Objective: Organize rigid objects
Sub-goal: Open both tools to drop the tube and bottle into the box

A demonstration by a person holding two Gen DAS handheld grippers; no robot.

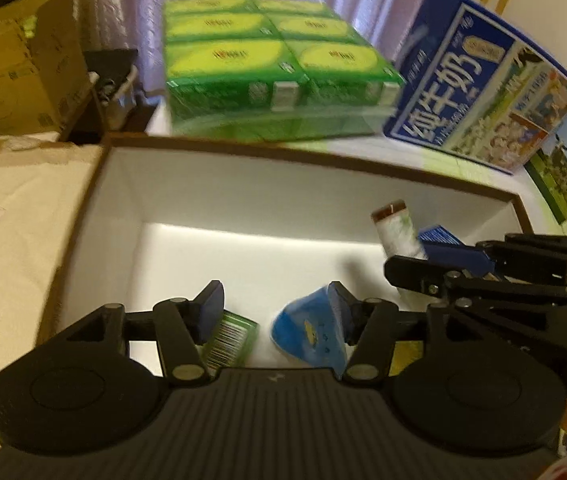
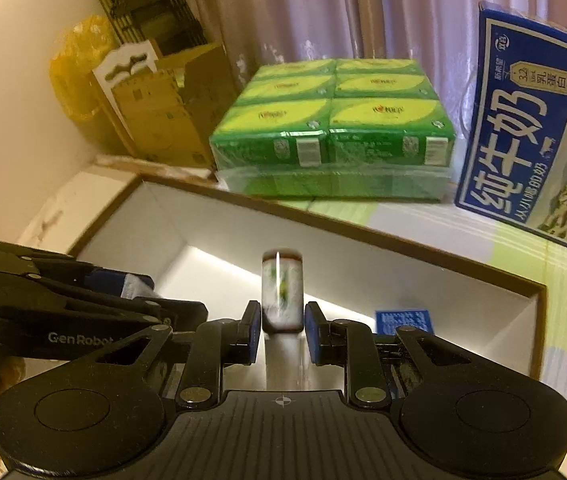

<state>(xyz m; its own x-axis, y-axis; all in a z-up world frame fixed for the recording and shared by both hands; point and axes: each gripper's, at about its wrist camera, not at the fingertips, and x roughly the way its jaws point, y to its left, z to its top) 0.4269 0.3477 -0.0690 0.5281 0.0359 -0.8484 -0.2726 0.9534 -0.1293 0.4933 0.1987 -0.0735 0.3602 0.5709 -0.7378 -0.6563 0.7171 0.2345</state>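
Note:
A white box with a brown rim (image 1: pixel 243 148) holds the sorted items. My left gripper (image 1: pixel 275 304) is open inside it, with a small green carton (image 1: pixel 229 338) under its left finger and a blue packet (image 1: pixel 309 330) against its right finger. My right gripper (image 2: pixel 282 326) sits over the box (image 2: pixel 363 236), its pads just either side of a small brown-capped bottle (image 2: pixel 282 292); I cannot tell whether they press it. In the left wrist view the bottle (image 1: pixel 395 228) stands by my right gripper (image 1: pixel 435 258). A small blue box (image 2: pixel 402 322) lies beyond.
A shrink-wrapped pack of green cartons (image 1: pixel 275 60) and a blue milk carton case (image 1: pixel 483 92) stand behind the box. Cardboard boxes (image 1: pixel 11 68) are stacked at the back left. A cream cloth (image 1: pixel 15 220) lies left of the box.

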